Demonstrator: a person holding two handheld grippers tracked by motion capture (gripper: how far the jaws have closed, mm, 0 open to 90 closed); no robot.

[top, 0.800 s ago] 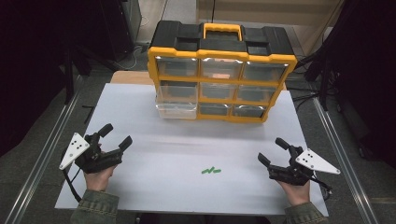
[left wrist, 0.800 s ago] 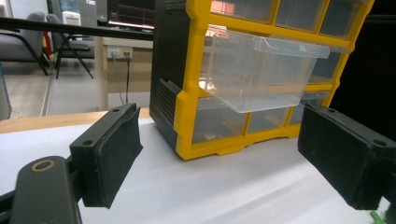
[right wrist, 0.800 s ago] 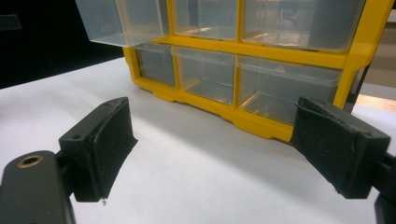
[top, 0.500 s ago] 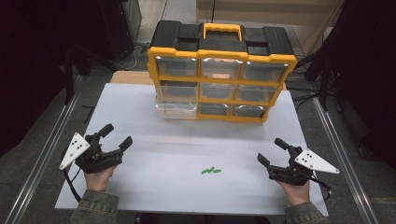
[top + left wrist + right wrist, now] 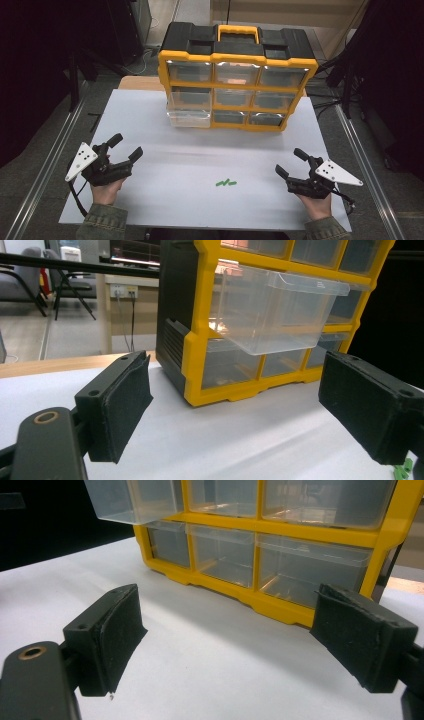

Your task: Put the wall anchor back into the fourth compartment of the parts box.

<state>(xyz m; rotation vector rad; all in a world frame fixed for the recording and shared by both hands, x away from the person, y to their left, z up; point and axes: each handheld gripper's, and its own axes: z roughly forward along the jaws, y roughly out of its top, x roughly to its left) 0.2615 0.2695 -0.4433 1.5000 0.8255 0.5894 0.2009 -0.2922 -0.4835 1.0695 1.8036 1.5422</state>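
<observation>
Left gripper [image 5: 125, 147] and right gripper [image 5: 291, 162] gape wide, empty. Green pieces [image 5: 226, 183] lie at table's 6 o'clock — pulled-out drawer [image 5: 189, 118] at 12. Approach low, pinch squarely.

- A lab or workshop rigged for recording, not a home.
- The bench [image 5: 150, 125] is a plain white board over a wooden top, with metal rails [image 5: 45, 175] running along its left and right edges.
- At the bench's far edge stands a yellow-and-black organizer [image 5: 237, 75] with clear drawers, the kind used for small parts.
- Dark drapes [image 5: 45, 60] hang along both sides, and cables [image 5: 327, 97] trail over the grey floor by the far right corner.
- The left gripper view shows, past the far left corner, a wall socket strip [image 5: 123, 290], office chairs [image 5: 30, 270] and a monitor [image 5: 135, 251].
</observation>
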